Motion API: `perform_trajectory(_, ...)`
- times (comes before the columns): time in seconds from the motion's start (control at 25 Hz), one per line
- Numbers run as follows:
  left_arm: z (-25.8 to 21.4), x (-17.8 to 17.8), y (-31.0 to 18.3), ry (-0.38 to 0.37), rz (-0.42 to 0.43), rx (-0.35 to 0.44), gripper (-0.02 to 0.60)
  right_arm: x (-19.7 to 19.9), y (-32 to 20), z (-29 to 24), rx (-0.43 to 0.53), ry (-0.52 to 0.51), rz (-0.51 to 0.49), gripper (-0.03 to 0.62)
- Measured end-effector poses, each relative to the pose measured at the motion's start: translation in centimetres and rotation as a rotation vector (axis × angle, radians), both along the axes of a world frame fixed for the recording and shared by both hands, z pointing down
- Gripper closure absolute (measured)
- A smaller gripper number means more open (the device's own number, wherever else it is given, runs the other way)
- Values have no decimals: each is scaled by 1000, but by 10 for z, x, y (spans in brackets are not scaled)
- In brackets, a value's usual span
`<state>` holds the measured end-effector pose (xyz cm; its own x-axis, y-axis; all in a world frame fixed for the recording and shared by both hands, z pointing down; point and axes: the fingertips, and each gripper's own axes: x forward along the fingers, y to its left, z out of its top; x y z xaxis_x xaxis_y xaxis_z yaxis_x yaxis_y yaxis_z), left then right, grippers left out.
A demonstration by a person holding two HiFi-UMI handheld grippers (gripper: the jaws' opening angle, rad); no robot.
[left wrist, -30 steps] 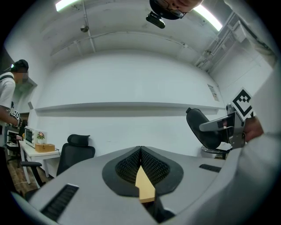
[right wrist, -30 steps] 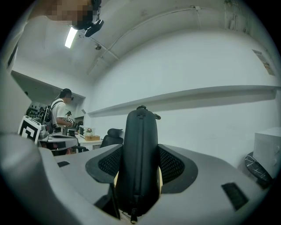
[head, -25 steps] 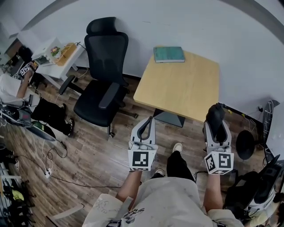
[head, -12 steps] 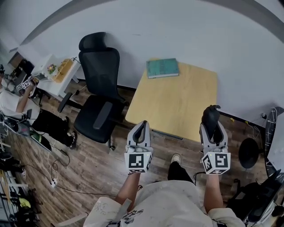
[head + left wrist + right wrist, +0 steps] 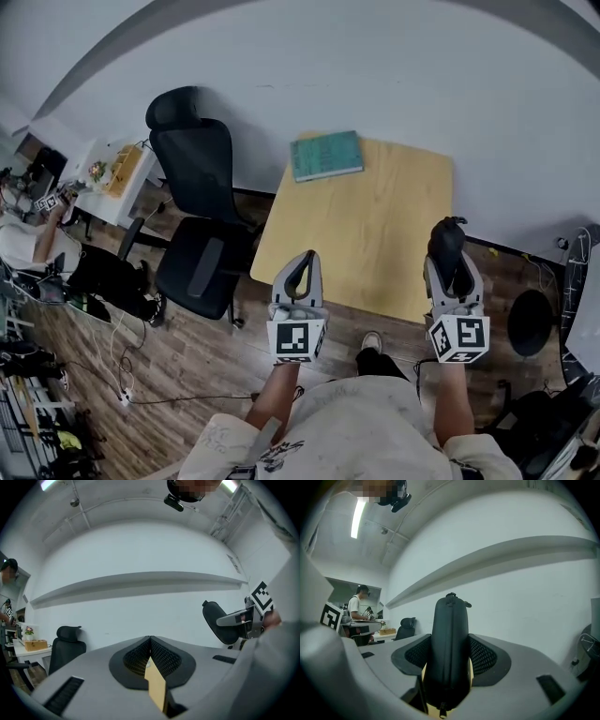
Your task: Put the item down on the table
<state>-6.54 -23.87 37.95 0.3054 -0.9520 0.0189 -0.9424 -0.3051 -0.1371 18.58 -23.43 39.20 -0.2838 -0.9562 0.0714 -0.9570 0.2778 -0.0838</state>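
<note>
A black zippered case [image 5: 446, 246] stands upright between the jaws of my right gripper [image 5: 451, 267], which is shut on it. In the right gripper view the case [image 5: 449, 644] fills the gap between the mesh pads and sticks out past the tips. My left gripper [image 5: 305, 261] is shut with nothing in it; in its own view the two pads [image 5: 140, 656] meet at the tip. Both grippers point level over the near edge of the light wooden table [image 5: 375, 220]. The left gripper view also catches the case [image 5: 218, 620] off to the right.
A green book [image 5: 325, 155] lies on the table's far left corner. A black office chair [image 5: 199, 220] stands left of the table by the wall. Further left are a white desk [image 5: 105, 173] and a seated person [image 5: 26, 244]. Cables lie on the wooden floor [image 5: 122, 394].
Both grippers have moved forward together, from over the floor to over the table's near edge. The case stays gripped in the right one. The table appears closer.
</note>
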Motion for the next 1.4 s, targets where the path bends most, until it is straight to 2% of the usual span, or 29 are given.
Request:
perform_trajectory(0.16,0,21,-30,-7,8,-18,574,17,-29,2,-5,2,-11,333)
perform_trajectory(0.52,-16,47,-66,-27,-2,49,574,37,-76,-5,28,-2,-48,333)
perform_trajectory(0.64,-16,43,-68,-47,-9,52,574,30,-84,-4,35,1,-62,333)
perform_trajectory(0.88,-3,21,-70,-30,-58,16,574,11,-95,4,33,8,-90,334)
perform_trajectory(1.08,-2,10,-75,-39,-65,71,574,-3,-104,11,33,11,-102,333)
perform_trajectory(1.24,8,-4,-76,-15,-93,32,574,-16,-109,15,37,16,-120,333)
perform_trajectory(1.4,8,-10,-78,-25,-96,57,574,-21,-112,18,31,16,-126,333)
